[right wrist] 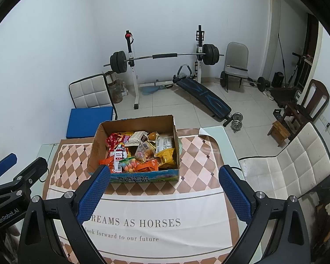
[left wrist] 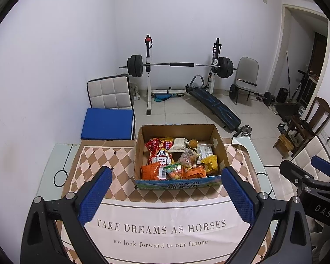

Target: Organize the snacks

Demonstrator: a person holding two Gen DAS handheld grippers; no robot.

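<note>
Hovering above the near part of the cloth (left wrist: 165,211), the left gripper (left wrist: 165,189) has its jaws wide apart and holds nothing; the right gripper (right wrist: 164,188) beside it is wide and empty in the same way. The snacks (left wrist: 178,160) all lie inside the box (left wrist: 217,140), which stands on the cloth at the middle of the table (left wrist: 48,165), beyond both grippers. From the left side, the risk I see first is the box wall: the left gripper must come over the near edge, and a low approach can push the whole box, because cardboard on smooth cloth probably slides easily. In the middle, the packets are heaped and overlap, so a grasp on one orange bag (left wrist: 150,171) may catch its neighbour too, or pinch only loose film and slip. On the right, the two grippers are close together, and reaching into the box at the same time could make them collide.
</note>
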